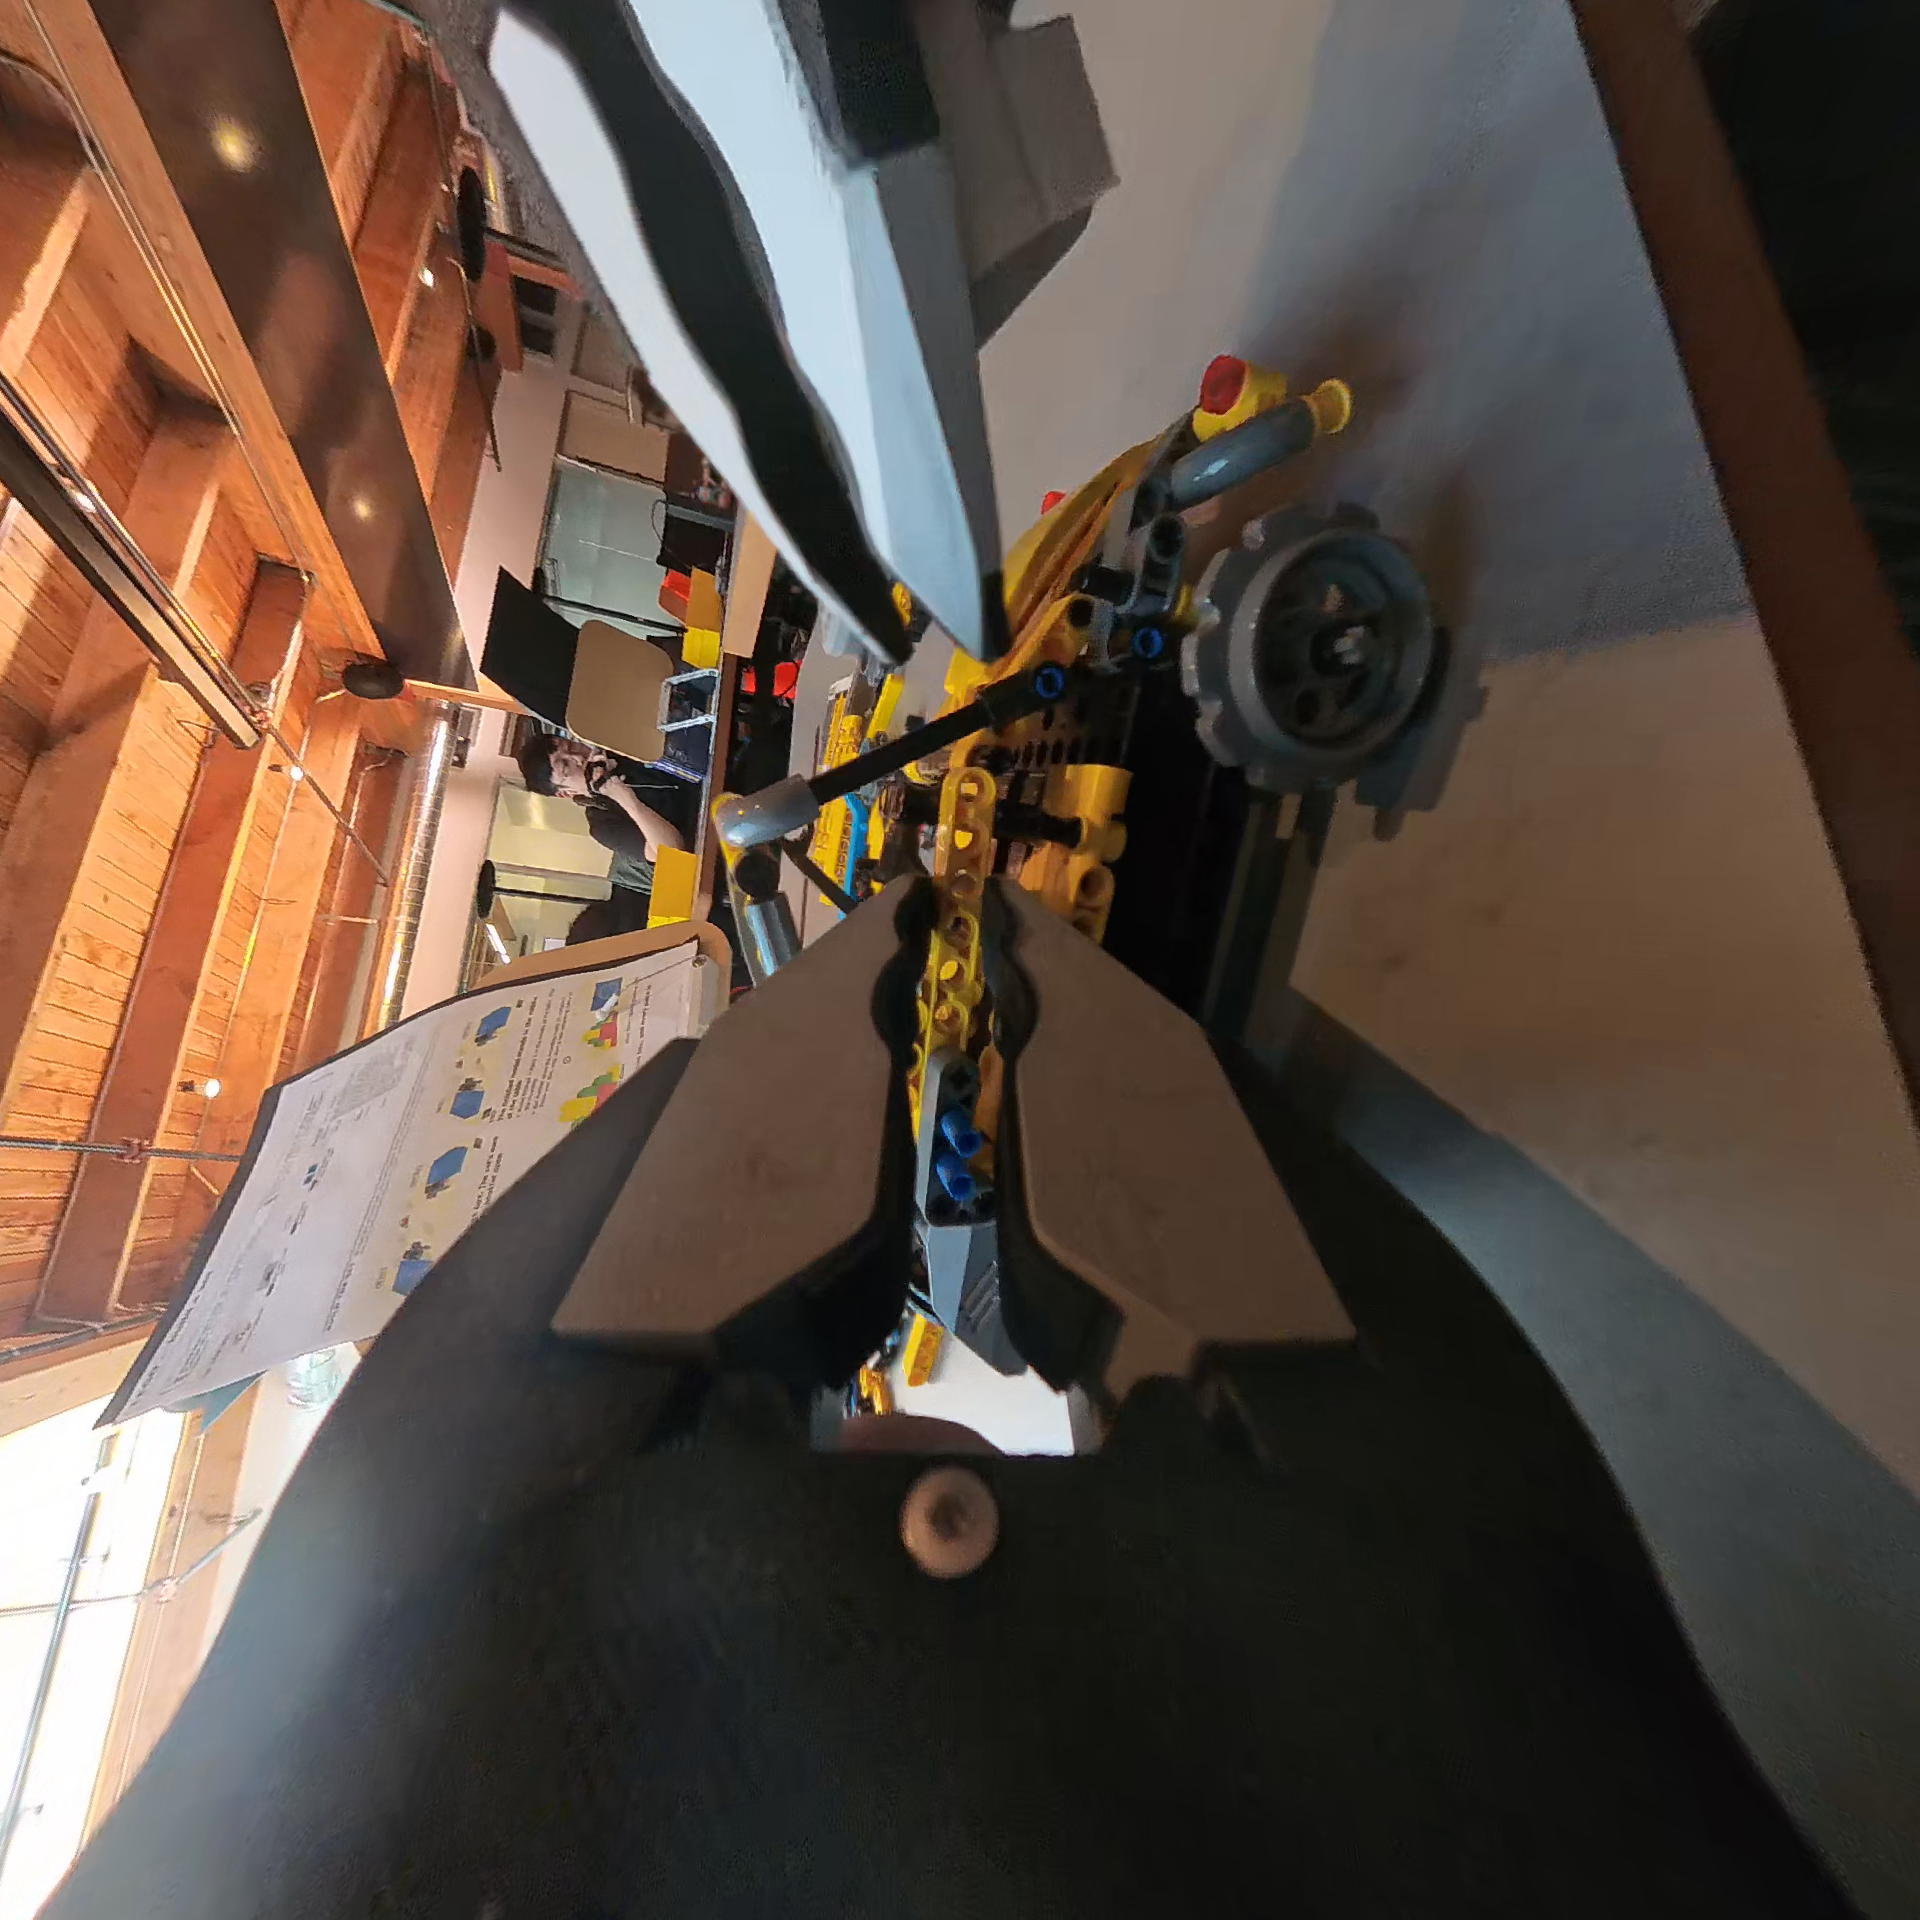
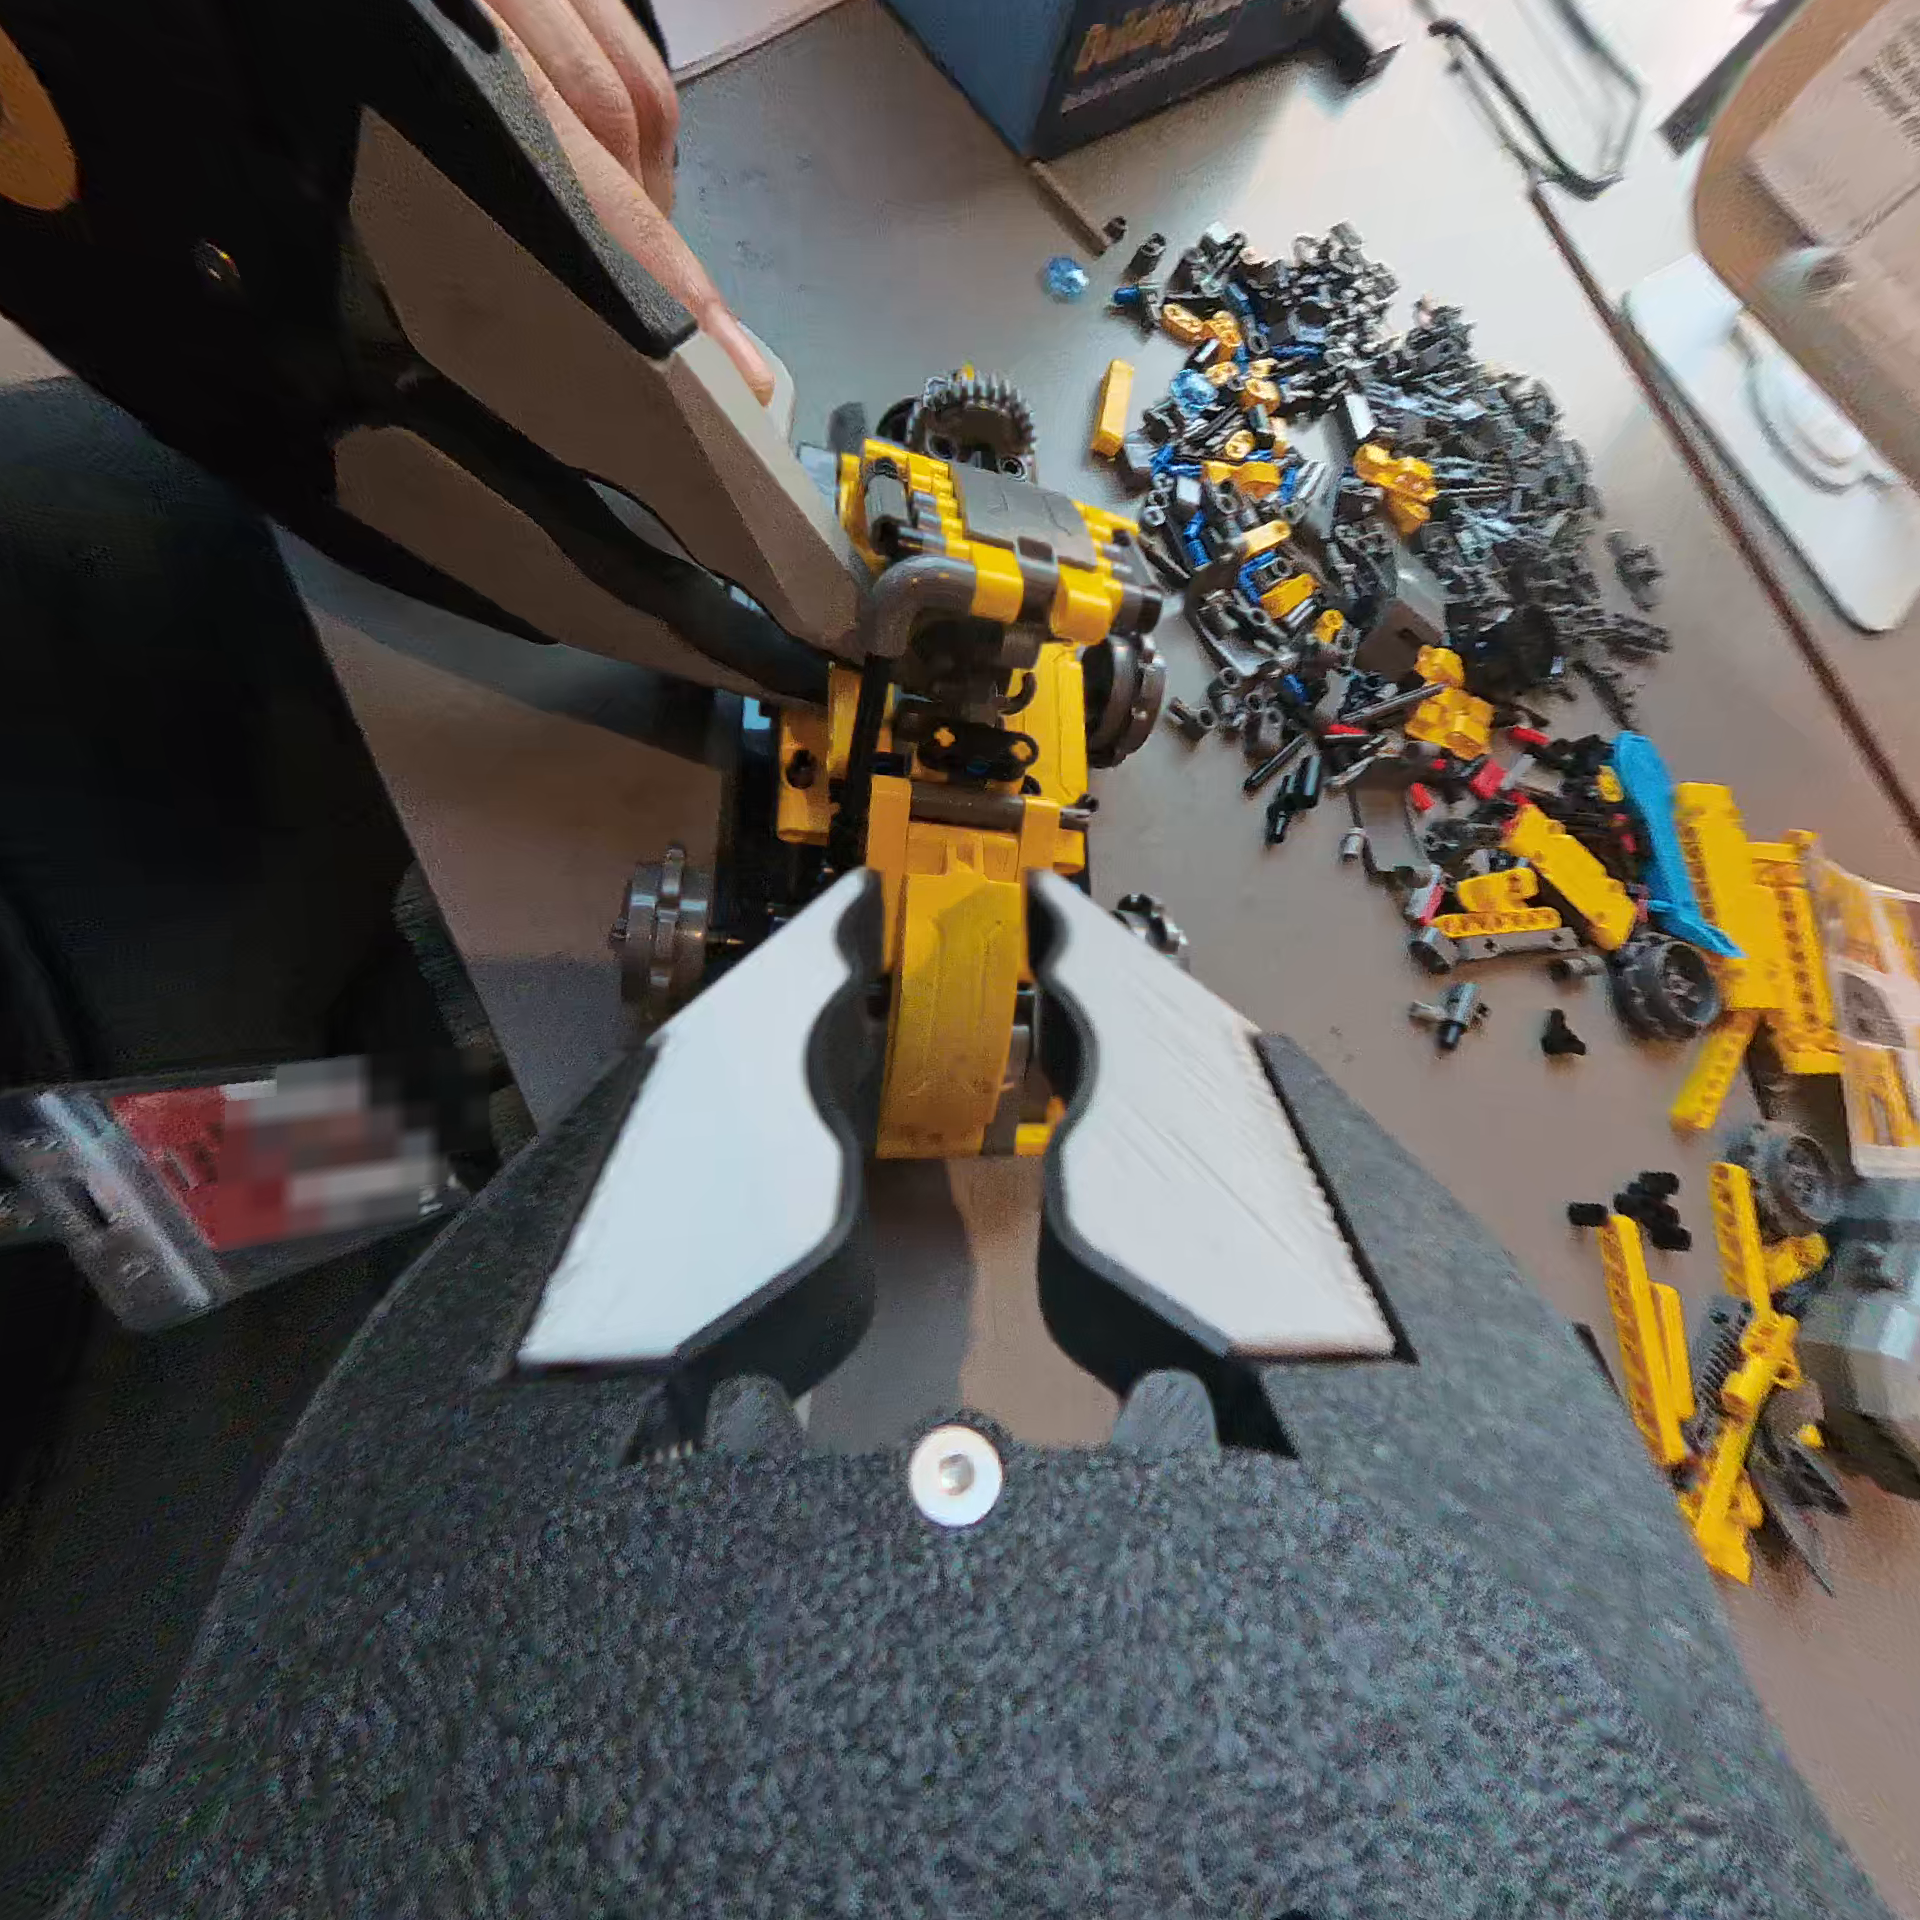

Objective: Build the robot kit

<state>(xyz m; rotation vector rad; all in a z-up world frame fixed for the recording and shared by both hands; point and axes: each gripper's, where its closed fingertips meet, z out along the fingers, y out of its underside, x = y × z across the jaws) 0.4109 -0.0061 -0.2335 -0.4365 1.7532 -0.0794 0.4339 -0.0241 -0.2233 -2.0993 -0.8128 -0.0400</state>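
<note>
Fingers of both grippers pinch the yellow-and-grey plastic brick vehicle model (image 2: pixel 966 727): left gripper (image 1: pixel 951 914) on a yellow holed beam (image 1: pixel 961 894), right gripper (image 2: pixel 951 914) on its yellow curved panel (image 2: pixel 951 1018); loose brick pile (image 2: pixel 1382 582) on the surface (image 2: pixel 883 229), far right.

Print shows on the instruction sheet (image 1: pixel 416 1174), the dark blue box (image 2: pixel 1122 62) and the cardboard box (image 2: pixel 1849 156).

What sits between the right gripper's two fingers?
In the right wrist view, the yellow end of the brick model fills the gap between the right gripper fingers.
</note>
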